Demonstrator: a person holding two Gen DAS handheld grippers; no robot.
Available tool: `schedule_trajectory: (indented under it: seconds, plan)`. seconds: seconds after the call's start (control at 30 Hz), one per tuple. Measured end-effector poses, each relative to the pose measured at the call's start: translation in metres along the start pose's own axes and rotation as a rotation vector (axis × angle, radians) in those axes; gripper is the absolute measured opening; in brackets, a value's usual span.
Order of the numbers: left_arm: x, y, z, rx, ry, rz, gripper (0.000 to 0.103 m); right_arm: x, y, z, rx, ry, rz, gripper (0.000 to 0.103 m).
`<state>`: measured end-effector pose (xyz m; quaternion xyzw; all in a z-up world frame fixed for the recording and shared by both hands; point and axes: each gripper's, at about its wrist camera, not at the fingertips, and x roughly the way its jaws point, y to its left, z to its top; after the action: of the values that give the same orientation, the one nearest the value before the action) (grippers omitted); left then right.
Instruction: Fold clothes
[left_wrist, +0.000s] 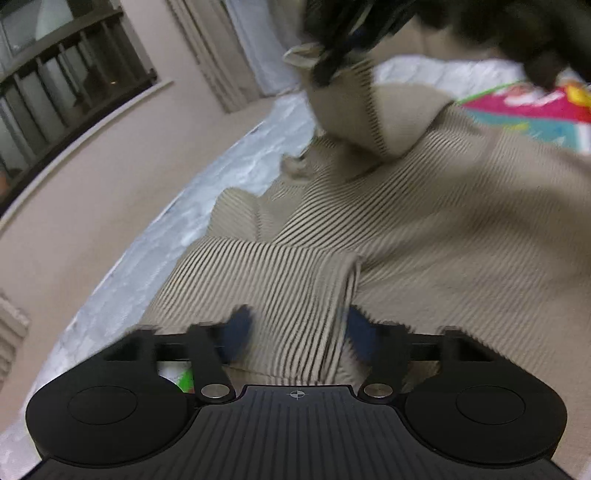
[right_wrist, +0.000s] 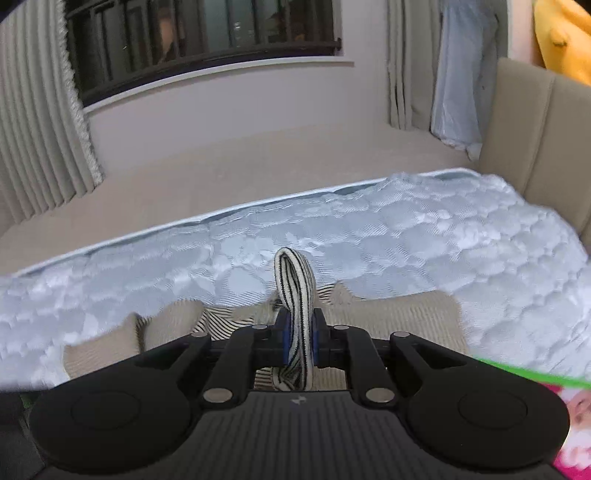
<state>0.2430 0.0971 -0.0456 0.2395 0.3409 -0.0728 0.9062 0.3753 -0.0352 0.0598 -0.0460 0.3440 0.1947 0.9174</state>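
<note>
Left gripper (left_wrist: 295, 332) angled down over the striped shirt (left_wrist: 424, 221), which lies spread on the mattress (left_wrist: 229, 173). Fingers (left_wrist: 236, 332) stand apart with a fold of the striped cloth running between them; whether they press it cannot be told, the view is blurred. Ahead of it the shirt spreads wide and to its right. Further ahead, the other tool, dark and blurred, lifts a beige part of the cloth. Bare mattress to the left, then floor (left_wrist: 92, 221) and a wall under a window (left_wrist: 55, 85).

Right gripper (right_wrist: 297, 338) held nearly level, low over the bed. Its fingers are closed on a doubled loop of the shirt (right_wrist: 293, 280), which stands up between the pads (right_wrist: 284, 339). More of the cloth lies just beneath and to both sides. Ahead, open mattress (right_wrist: 369, 236) to its far edge, then floor, curtains (right_wrist: 33, 129), a headboard (right_wrist: 535, 140) at far right.
</note>
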Motion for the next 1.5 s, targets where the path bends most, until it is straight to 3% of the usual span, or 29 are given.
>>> schedule_trajectory:
  seconds: [0.03, 0.07, 0.13, 0.3, 0.37, 0.4, 0.43, 0.5, 0.6, 0.7, 0.8, 0.9, 1.03, 1.17, 1.3, 1.4, 1.5]
  plan:
    - [0.001, 0.013, 0.001, -0.042, 0.0, 0.013, 0.022, -0.002, -0.004, -0.002, 0.0, 0.002, 0.005, 0.011]
    - [0.002, 0.025, 0.002, -0.084, 0.0, 0.025, 0.013, -0.003, -0.009, -0.003, -0.001, 0.005, 0.01, 0.011]
    - [0.0, 0.057, 0.007, -0.192, -0.013, 0.047, 0.011, -0.003, -0.008, -0.003, 0.005, -0.009, 0.03, 0.011]
    - [-0.028, 0.153, 0.011, -0.358, -0.041, 0.187, 0.01, -0.003, -0.004, 0.0, 0.019, -0.044, 0.082, 0.014]
    - [-0.04, 0.191, 0.012, -0.424, -0.053, 0.243, 0.01, 0.005, 0.007, -0.004, 0.008, -0.001, 0.153, 0.023]
    - [-0.045, 0.21, 0.013, -0.457, -0.059, 0.271, 0.01, 0.008, 0.014, -0.007, 0.002, 0.024, 0.188, 0.036]
    - [-0.051, 0.229, 0.014, -0.49, -0.064, 0.299, 0.01, 0.009, 0.019, -0.008, -0.012, 0.027, 0.197, 0.042]
    - [-0.049, 0.237, 0.006, -0.53, -0.043, 0.273, 0.01, 0.006, 0.027, -0.006, -0.054, -0.004, 0.198, 0.042]
    - [-0.041, 0.228, -0.001, -0.494, -0.026, 0.265, 0.01, 0.022, 0.028, 0.01, -0.059, -0.017, 0.145, 0.042]
    - [-0.032, 0.22, 0.0, -0.51, -0.052, 0.254, 0.01, 0.07, 0.026, 0.021, 0.004, 0.051, 0.122, 0.042]
    - [-0.039, 0.224, -0.006, -0.587, -0.094, 0.25, 0.01, 0.126, 0.027, 0.018, 0.043, 0.135, 0.074, 0.042]
    - [-0.039, 0.235, -0.012, -0.666, -0.11, 0.244, 0.01, 0.168, 0.033, 0.006, 0.042, 0.237, 0.094, 0.006]
    - [-0.046, 0.248, -0.022, -0.75, -0.135, 0.245, 0.01, 0.15, 0.033, 0.019, 0.012, 0.044, 0.138, 0.003]
    - [-0.047, 0.26, -0.032, -0.825, -0.148, 0.283, 0.01, 0.177, 0.021, 0.033, -0.002, 0.055, 0.044, 0.002]
    - [-0.034, 0.268, -0.044, -0.882, -0.084, 0.309, 0.01, 0.192, 0.024, 0.025, -0.095, 0.09, -0.064, 0.003]
    - [-0.039, 0.269, -0.059, -0.948, -0.052, 0.27, 0.013, 0.148, 0.012, 0.025, -0.036, 0.014, -0.012, 0.012]
    - [-0.046, 0.273, -0.086, -1.084, -0.005, 0.21, 0.031, 0.094, 0.003, 0.019, -0.012, -0.031, 0.066, 0.032]
